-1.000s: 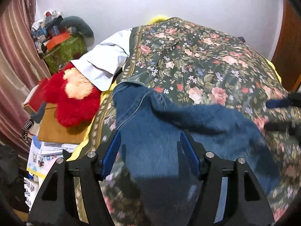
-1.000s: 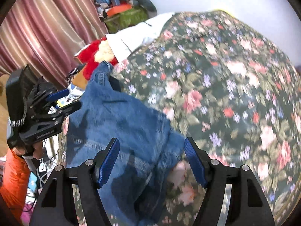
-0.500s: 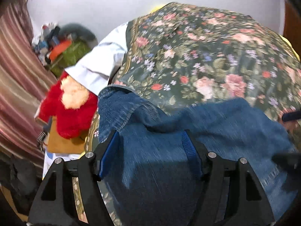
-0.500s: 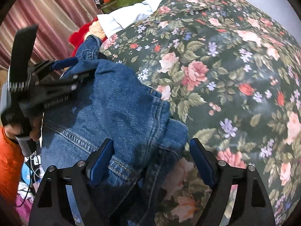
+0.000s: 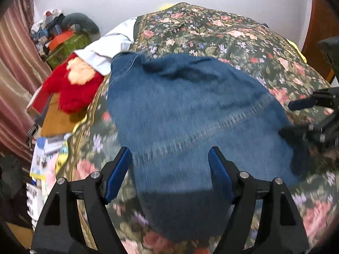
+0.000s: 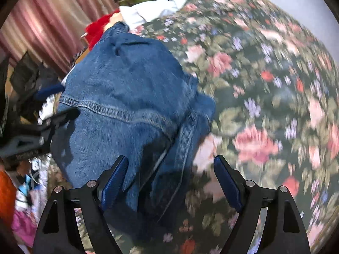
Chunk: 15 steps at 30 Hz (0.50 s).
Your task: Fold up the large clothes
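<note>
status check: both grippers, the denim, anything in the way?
Left hand-held gripper open, empty, above cloth. Right hand-held gripper open, empty, at the garment's edge. Blue denim garment bunched on the floral bedspread, not flat. Nothing on the denim.

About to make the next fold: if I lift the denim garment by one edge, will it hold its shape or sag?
The denim garment will probably sag: it already lies in soft creases and a bunched fold on the floral bedspread. Its thick stitched seam suggests heavy cloth, so expect weight and drag. Both the left gripper and right gripper are open.
</note>
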{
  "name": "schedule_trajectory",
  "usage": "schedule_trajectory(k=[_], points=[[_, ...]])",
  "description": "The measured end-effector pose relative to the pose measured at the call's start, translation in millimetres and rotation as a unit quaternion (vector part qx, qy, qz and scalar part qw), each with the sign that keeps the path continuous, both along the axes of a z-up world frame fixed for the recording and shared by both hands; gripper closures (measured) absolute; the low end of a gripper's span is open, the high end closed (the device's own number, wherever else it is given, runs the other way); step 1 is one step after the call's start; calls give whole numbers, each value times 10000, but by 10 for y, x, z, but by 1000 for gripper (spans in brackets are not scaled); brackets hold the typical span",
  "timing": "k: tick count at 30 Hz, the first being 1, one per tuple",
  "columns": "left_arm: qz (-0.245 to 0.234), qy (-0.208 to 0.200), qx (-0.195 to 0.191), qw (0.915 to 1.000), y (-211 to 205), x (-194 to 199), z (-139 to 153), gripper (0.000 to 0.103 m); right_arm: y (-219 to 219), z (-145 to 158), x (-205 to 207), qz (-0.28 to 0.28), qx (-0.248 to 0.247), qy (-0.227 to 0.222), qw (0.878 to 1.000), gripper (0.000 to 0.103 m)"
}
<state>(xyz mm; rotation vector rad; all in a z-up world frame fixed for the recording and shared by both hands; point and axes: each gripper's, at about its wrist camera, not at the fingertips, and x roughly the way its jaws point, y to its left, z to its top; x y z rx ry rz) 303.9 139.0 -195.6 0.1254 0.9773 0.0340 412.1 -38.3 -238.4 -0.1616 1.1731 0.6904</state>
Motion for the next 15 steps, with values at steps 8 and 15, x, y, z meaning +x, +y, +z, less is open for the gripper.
schedule_trajectory(k=[8,15], points=[[356,-479,-115,9982,41,-413,479,27,-273,610,-432,-297,101,-685,9972,22],[493,-1779,-408,9820,-33,-903,1391,27,-447,1562,-977,-580,959,-1783,9776,22]])
